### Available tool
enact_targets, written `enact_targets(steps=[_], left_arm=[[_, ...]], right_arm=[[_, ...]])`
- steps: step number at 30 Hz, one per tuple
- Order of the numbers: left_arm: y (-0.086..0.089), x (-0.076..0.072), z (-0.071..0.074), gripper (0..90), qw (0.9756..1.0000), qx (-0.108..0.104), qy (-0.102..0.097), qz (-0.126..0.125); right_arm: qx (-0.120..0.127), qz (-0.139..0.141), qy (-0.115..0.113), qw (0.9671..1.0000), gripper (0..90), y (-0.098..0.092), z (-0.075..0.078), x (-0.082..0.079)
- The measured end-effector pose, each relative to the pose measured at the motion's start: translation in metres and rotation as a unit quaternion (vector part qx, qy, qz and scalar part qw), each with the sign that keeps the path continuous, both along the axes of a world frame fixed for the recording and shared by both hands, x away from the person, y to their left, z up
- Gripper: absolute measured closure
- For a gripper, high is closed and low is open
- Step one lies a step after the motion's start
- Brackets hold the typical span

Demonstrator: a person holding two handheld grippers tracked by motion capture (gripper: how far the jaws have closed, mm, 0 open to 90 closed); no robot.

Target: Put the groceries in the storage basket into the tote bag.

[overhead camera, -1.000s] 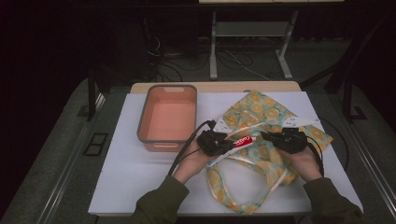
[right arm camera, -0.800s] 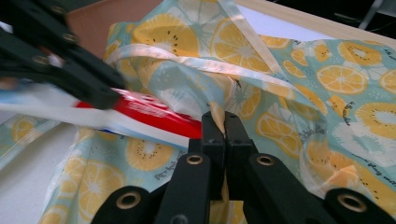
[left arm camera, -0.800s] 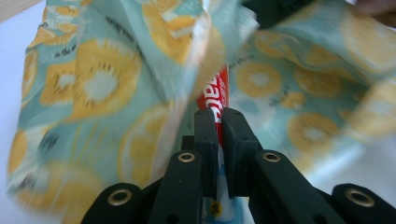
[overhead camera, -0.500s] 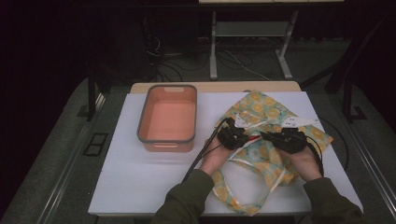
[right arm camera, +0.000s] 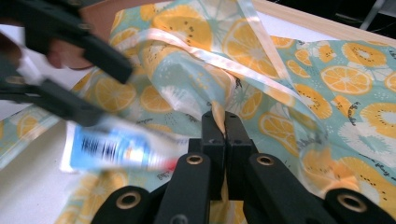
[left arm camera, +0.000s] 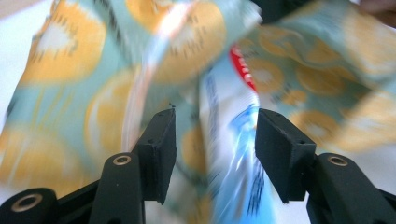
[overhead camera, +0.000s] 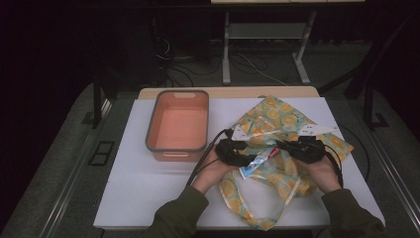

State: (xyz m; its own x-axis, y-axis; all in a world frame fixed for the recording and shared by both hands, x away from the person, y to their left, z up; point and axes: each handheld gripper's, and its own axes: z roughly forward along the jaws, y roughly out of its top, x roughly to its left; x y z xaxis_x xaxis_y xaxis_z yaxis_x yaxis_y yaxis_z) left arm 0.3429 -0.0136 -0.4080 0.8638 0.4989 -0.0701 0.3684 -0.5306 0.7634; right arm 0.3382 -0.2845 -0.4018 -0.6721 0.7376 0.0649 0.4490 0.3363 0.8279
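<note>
Left gripper view: the left gripper (left arm camera: 215, 140) has just been opening its jaws, a toothpaste tube (left arm camera: 229, 154) loose between them. At three o'clock in the high view, the right gripper (right arm camera: 219, 126) is clenched on the citrus-print bag (right arm camera: 261, 84).

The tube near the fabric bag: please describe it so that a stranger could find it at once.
On the white table, right of the orange bin, lies a fruit-print bag. The tube lies at the bag's opening, between the two grippers. It is the one glossy white-and-blue thing with a red end on that orange-slice cloth.
</note>
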Motion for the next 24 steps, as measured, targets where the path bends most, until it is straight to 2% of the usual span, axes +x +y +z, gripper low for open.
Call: enact_targets(steps=[3,5,8,12,14,17,19,21,24], left_arm=[[0.012,-0.01,-0.005,45.6,0.9999,0.004,0.013,-0.008],[0.015,-0.016,-0.008,45.1,0.9998,0.009,0.013,-0.009],[0.015,-0.018,-0.016,46.8,0.9994,0.023,0.022,-0.009],[0.01,-0.013,-0.027,56.4,0.9984,0.032,0.046,-0.001],[0.007,-0.013,-0.028,66.1,0.9982,0.025,0.055,0.0],[0.005,-0.011,-0.025,74.3,0.9979,0.011,0.064,0.0],[0.001,-0.011,-0.023,82.9,0.9987,0.02,0.047,0.004],[-0.004,-0.008,-0.022,87.5,0.9989,0.025,0.039,0.009],[-0.016,0.0,-0.019,89.0,0.9987,0.043,0.02,0.016]], right_arm=[[-0.001,0.0,0.002,1.0,89.1,0.0,-0.001,0.0],[-0.001,0.0,0.002,1.0,89.1,0.001,-0.001,0.0],[-0.003,0.0,0.003,1.0,89.1,0.002,-0.001,0.0],[-0.003,0.003,0.002,1.0,89.0,0.002,-0.001,0.0],[-0.002,0.003,0.002,1.0,89.1,0.002,-0.001,0.0],[-0.001,0.002,0.001,1.0,89.0,0.001,-0.001,0.0],[-0.001,0.002,0.001,1.0,89.1,0.001,-0.001,0.0],[-0.001,0.003,0.0,1.0,89.1,0.002,0.0,0.0],[0.0,0.003,0.0,1.0,89.1,0.002,0.0,0.0]])
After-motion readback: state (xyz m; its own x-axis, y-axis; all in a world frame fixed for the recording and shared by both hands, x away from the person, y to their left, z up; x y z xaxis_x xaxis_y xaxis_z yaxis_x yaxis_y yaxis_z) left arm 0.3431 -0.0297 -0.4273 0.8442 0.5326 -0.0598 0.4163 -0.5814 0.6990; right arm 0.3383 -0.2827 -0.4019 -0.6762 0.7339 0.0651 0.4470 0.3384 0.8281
